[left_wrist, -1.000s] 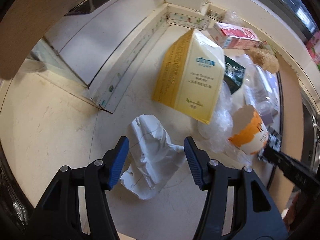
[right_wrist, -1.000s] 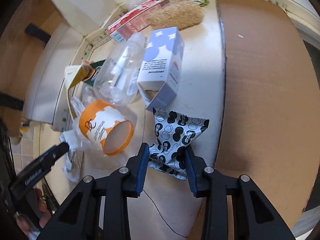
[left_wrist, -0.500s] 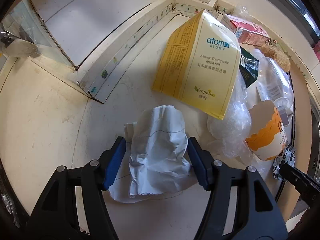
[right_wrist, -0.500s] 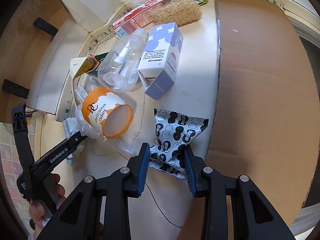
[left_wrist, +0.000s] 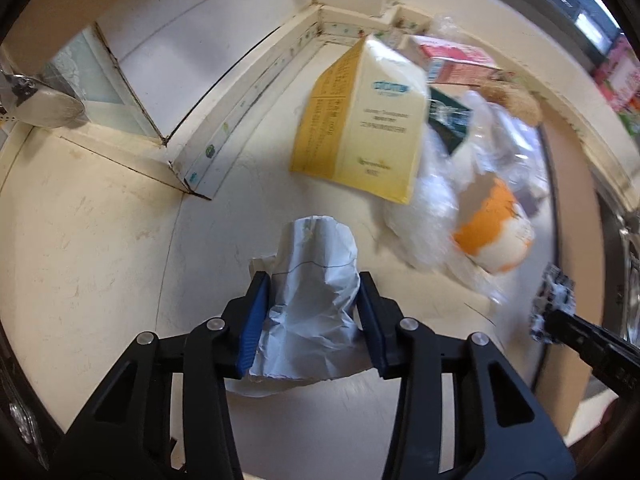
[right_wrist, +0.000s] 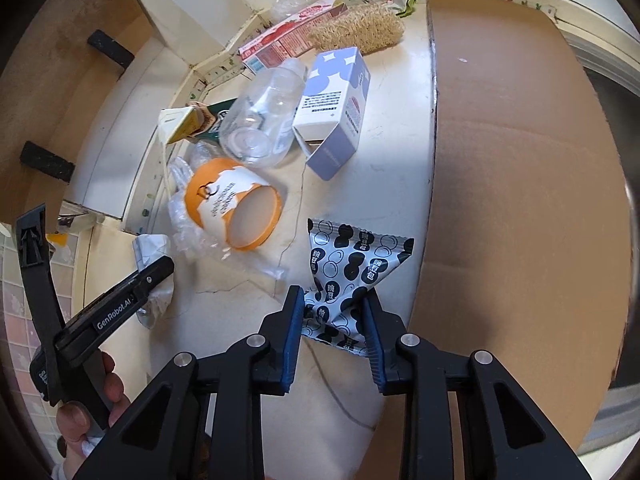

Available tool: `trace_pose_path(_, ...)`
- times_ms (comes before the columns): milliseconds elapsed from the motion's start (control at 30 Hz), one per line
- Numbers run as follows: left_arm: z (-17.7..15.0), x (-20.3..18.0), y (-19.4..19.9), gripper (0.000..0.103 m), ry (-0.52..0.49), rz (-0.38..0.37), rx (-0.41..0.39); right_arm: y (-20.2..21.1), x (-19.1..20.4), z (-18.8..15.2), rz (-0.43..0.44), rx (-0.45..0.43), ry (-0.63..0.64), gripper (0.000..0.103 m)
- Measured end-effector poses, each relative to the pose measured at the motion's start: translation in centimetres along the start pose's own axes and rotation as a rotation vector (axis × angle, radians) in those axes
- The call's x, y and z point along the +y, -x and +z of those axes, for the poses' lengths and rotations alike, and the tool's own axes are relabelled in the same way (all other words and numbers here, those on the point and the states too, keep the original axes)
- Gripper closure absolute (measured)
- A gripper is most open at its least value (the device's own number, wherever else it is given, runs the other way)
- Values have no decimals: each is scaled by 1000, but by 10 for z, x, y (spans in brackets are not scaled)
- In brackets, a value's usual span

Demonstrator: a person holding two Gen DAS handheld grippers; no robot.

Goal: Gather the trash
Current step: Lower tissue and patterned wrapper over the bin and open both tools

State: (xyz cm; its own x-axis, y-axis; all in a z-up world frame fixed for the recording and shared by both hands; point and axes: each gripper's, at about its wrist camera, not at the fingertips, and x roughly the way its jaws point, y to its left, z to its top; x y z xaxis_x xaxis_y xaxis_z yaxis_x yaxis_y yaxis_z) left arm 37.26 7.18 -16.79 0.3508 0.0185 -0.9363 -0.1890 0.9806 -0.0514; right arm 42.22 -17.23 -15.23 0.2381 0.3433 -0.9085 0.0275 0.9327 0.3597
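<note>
My left gripper (left_wrist: 314, 300) is shut on a crumpled white paper (left_wrist: 316, 280), which bulges up between the blue pads on the cream counter. My right gripper (right_wrist: 334, 312) is shut on a black-and-white spotted snack packet (right_wrist: 352, 264) lying by the cardboard sheet's edge. The left gripper (right_wrist: 132, 292) and the paper (right_wrist: 150, 246) also show in the right wrist view. The right gripper with the packet (left_wrist: 554, 300) shows at the right edge of the left wrist view.
On the counter lie an orange-and-white paper cup (right_wrist: 232, 204) in clear plastic, a clear bottle (right_wrist: 264, 116), a lilac carton (right_wrist: 336, 108), a yellow box (left_wrist: 360, 120), a red carton (right_wrist: 288, 40) and a fibre scrubber (right_wrist: 360, 32). A brown cardboard sheet (right_wrist: 520, 160) covers the right side.
My left gripper has closed from wide open onto the crumpled paper, squeezing it. My right gripper stays shut on the spotted packet and has barely moved.
</note>
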Motion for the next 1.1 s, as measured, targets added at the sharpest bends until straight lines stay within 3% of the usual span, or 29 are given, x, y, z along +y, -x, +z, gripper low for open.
trace_pose_path(300, -31, -2, 57, 63, -117, -110, -25, 38, 10, -43, -19, -59, -47, 75)
trace_pose_path(733, -105, -25, 129, 63, -327, -287, -56, 98, 29, -173, -41, -140, -81, 75)
trace_pose_path(1100, -176, -23, 162, 63, -348, -308, -74, 140, 41, -265, -32, -138, 51, 75)
